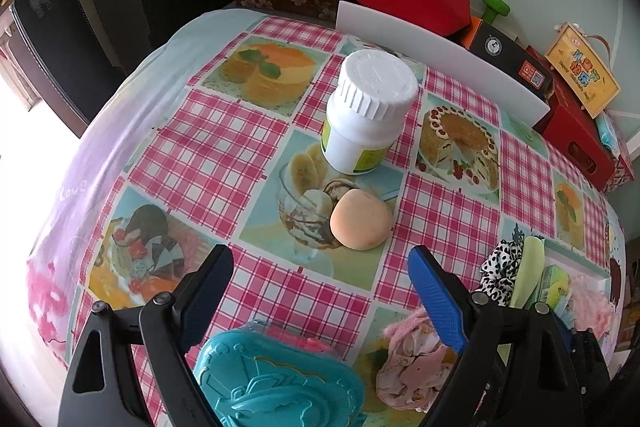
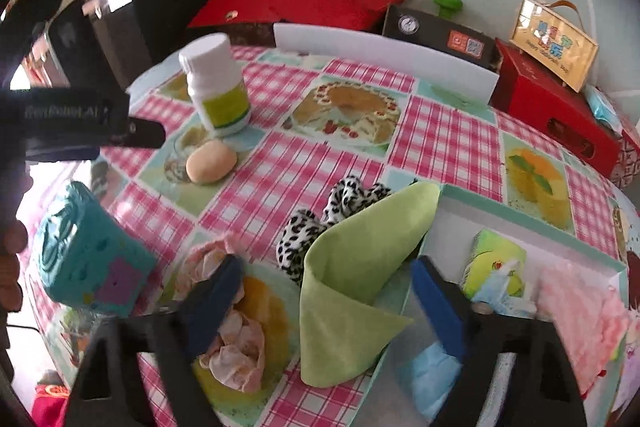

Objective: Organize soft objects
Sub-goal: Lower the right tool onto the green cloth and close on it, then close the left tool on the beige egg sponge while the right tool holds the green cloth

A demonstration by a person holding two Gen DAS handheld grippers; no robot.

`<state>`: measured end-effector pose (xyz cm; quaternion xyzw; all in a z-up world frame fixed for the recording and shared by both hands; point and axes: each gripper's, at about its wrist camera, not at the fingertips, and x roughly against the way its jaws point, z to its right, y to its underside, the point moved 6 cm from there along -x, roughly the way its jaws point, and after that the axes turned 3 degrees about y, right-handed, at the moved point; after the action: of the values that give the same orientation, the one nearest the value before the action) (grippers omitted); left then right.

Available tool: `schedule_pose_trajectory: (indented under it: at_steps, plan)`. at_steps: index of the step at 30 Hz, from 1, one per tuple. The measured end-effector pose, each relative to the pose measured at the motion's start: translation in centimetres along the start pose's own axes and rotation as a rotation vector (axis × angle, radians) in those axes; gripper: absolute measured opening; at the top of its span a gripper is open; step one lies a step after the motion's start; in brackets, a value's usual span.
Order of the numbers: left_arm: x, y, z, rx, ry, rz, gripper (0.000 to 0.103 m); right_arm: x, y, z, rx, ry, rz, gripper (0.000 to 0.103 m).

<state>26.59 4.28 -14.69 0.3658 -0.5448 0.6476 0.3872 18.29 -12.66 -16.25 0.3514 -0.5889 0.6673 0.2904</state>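
Note:
A peach-coloured soft bun [image 1: 361, 219] lies on the checked tablecloth, just ahead of my open, empty left gripper [image 1: 320, 269]; it also shows in the right wrist view [image 2: 211, 161]. A crumpled pink cloth [image 1: 412, 363] [image 2: 236, 347] lies near the front edge. A leopard-print fabric piece [image 2: 320, 223] [image 1: 502, 273] lies beside a green cloth [image 2: 352, 279] [image 1: 528, 277] that drapes over the rim of a shallow white tray [image 2: 532, 227]. My right gripper [image 2: 326, 285] is open around the green cloth without gripping it. The tray holds a pink cloth [image 2: 580, 315] and a blue cloth [image 2: 432, 375].
A white pill bottle [image 1: 366, 111] [image 2: 216, 87] stands behind the bun. A teal plastic toy box [image 1: 276, 383] [image 2: 88, 263] sits at the front. A green tissue pack [image 2: 496, 267] lies in the tray. A white board [image 1: 440, 63] and red boxes [image 2: 556, 107] line the back.

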Motion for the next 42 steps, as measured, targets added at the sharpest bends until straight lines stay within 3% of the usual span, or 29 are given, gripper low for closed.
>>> schedule_pose_trajectory:
  at_steps: [2,5,7,14,20,31,34,38,42]
  plan:
    - [-0.2,0.0,0.1,-0.004,0.003,-0.003,0.089,-0.1,0.2,-0.2,0.009,-0.011,-0.009,0.072]
    - [-0.4,0.0,0.4,-0.006,0.006,-0.006,0.089,-0.3,0.3,-0.3,0.025,0.001,-0.019,0.056]
    - [-0.6,0.0,0.5,-0.009,0.007,-0.010,0.089,-0.6,0.6,-0.2,0.029,0.010,-0.033,0.053]
    - [-1.0,-0.1,1.3,-0.030,0.009,-0.016,0.089,-0.8,1.1,1.4,-0.015,0.017,-0.067,0.023]
    - [-1.1,-0.4,2.3,-0.050,0.012,-0.005,0.089,0.2,0.8,2.4,-0.068,-0.036,-0.052,0.010]
    - [-3.3,-0.7,4.1,-0.057,0.026,-0.033,0.087,1.1,0.0,4.2,-0.155,-0.071,-0.017,0.009]
    - [-4.3,-0.9,4.5,-0.062,0.023,-0.046,0.076,1.3,-0.2,4.7,-0.175,-0.079,-0.010,0.009]
    - [-5.9,-1.2,4.3,-0.031,0.002,-0.060,0.075,1.2,-0.3,5.3,-0.197,-0.088,-0.008,0.009]
    - [-7.1,-1.3,4.1,0.000,-0.011,-0.082,0.066,1.2,-0.3,5.7,-0.209,-0.096,-0.007,0.009]
